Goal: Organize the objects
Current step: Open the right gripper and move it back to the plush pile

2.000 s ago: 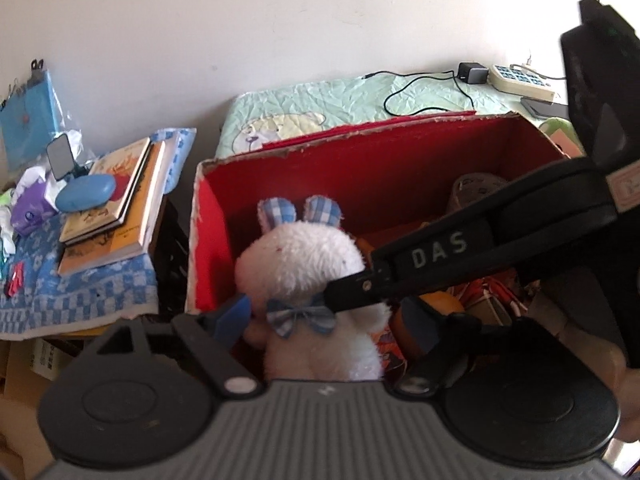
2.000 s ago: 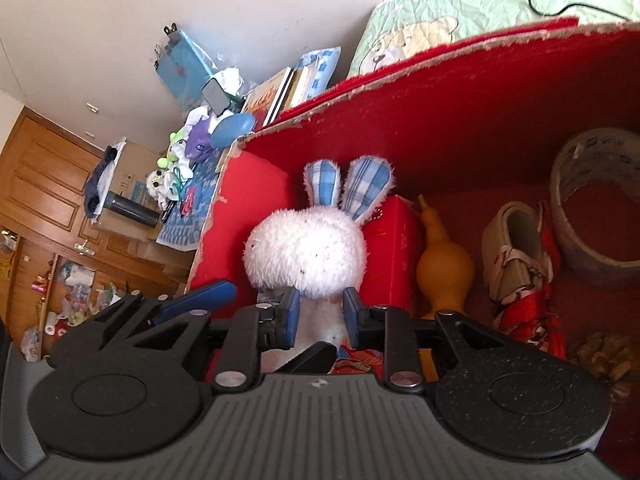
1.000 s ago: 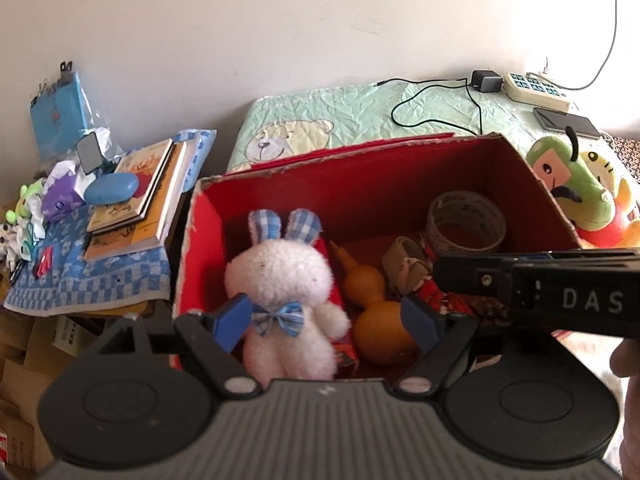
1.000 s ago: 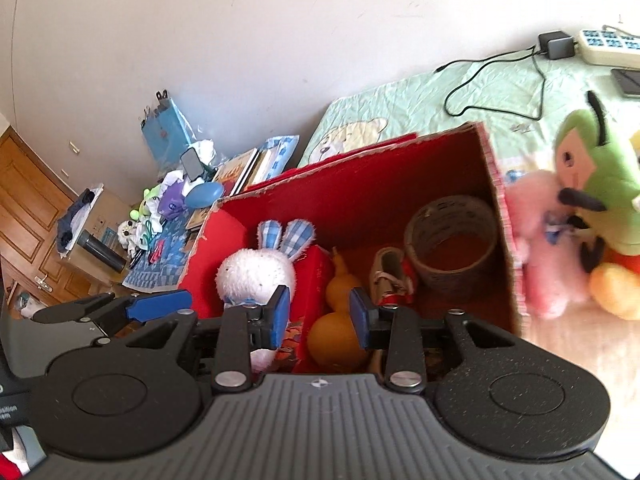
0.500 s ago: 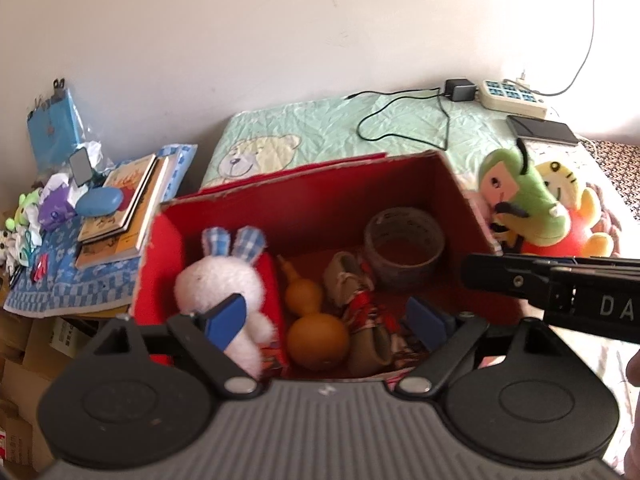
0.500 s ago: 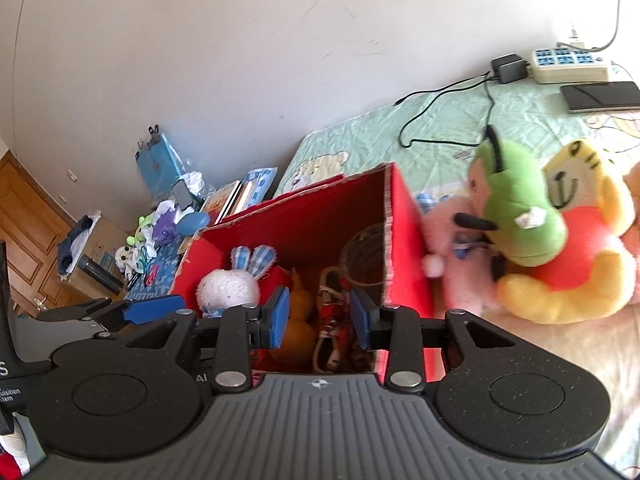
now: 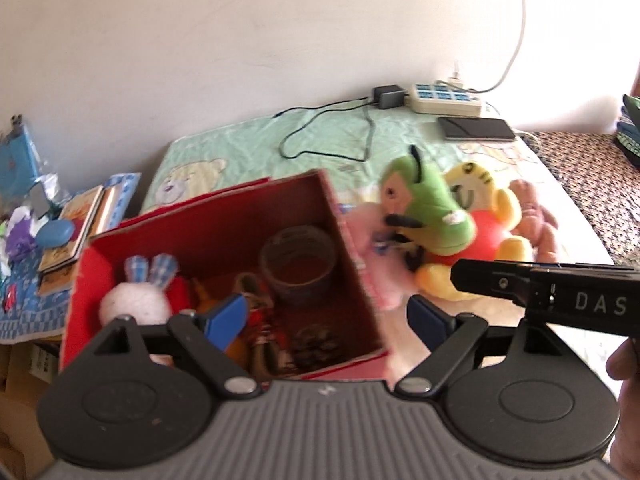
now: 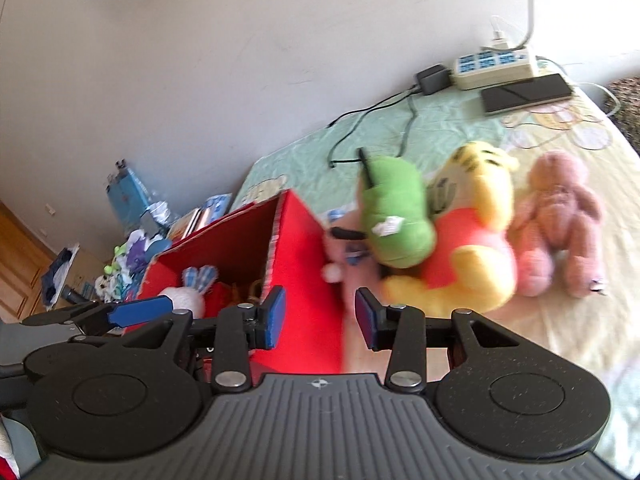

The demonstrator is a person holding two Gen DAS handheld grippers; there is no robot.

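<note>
Here, only the left view shows inside the red box (image 7: 344, 240): fluffy rabbit (image 7: 138, 304). Left tool (image 7: 326, 320) wide, empty; right tool (image 8: 320, 316) opening, empty, near plush toys (image 8: 468, 248).

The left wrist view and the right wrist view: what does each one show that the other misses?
Only the left wrist view looks down to the red box's floor, showing the tape ring. Only the right wrist view shows the brownish-pink teddy whole, plus wooden doors far left. Both share the red box, white bunny, green plush, yellow plush, power strip, and empty tongs.
</note>
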